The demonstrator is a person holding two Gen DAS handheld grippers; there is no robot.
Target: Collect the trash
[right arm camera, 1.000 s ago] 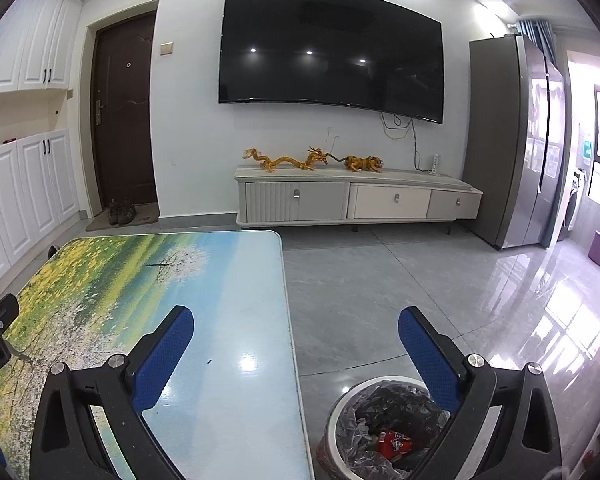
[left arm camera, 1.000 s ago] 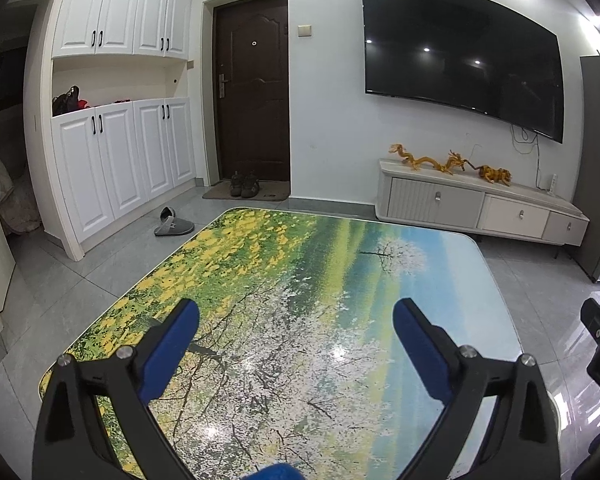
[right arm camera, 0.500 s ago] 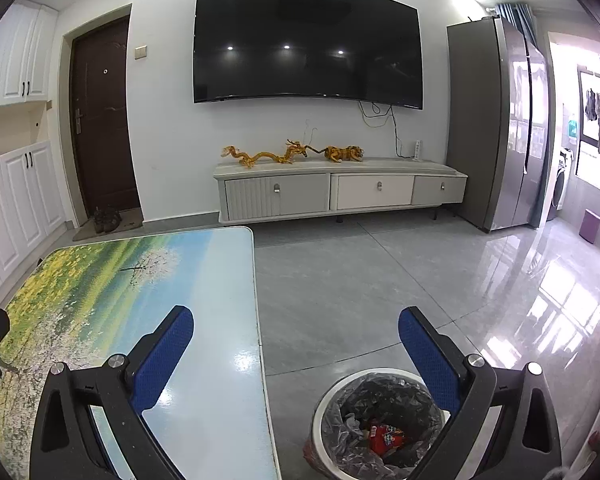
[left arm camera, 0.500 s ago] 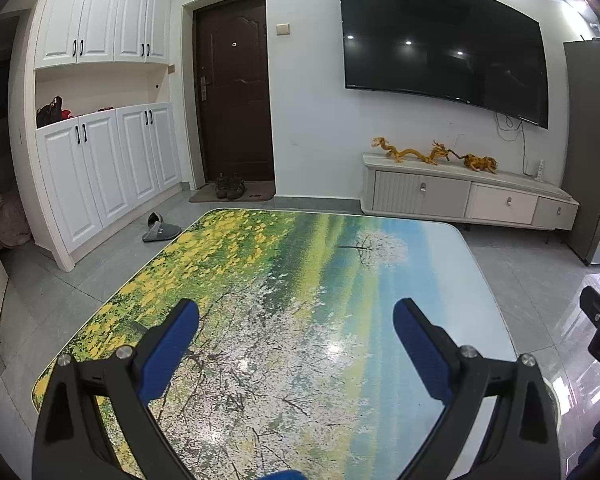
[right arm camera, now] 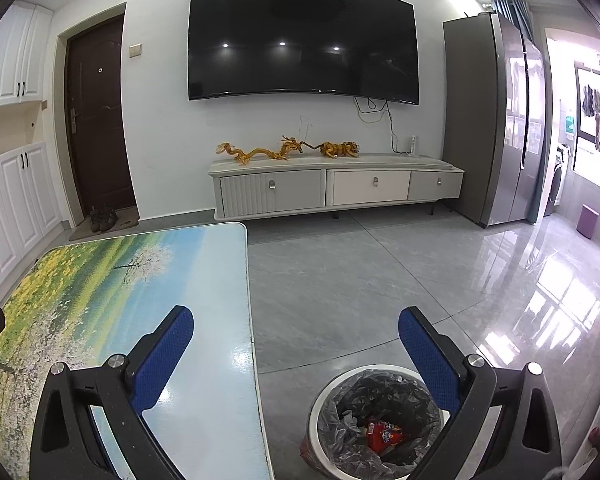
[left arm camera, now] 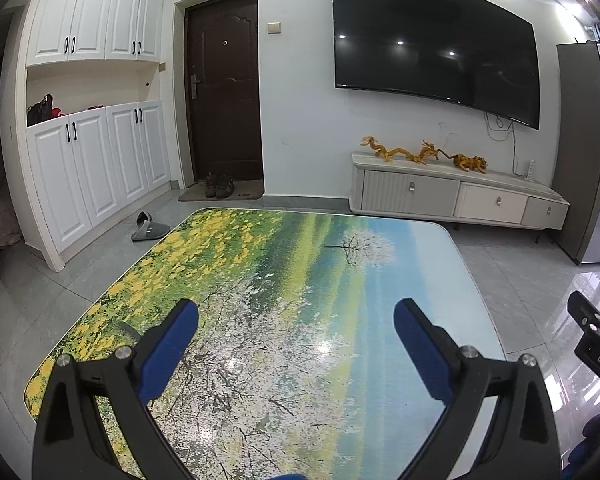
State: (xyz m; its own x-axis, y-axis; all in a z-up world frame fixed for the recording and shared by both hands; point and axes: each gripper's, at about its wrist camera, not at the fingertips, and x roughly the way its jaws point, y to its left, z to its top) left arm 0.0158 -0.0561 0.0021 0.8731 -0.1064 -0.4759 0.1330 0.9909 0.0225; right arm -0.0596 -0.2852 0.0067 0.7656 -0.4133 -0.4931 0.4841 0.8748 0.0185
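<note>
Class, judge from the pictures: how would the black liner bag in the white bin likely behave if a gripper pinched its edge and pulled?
The black liner bag looks thin and crinkled, so probably floppy and light. Its glossy film may slip between pads. It holds little beyond a red wrapper, so it would likely lift free of the white bin.

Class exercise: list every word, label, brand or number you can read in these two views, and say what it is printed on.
"DAS": white letters, cut off by the frame edge, on the black right tongs seen in the left view.
Red wrapper in the trash bin: print too blurred to read.
Nothing else is legible.
</note>
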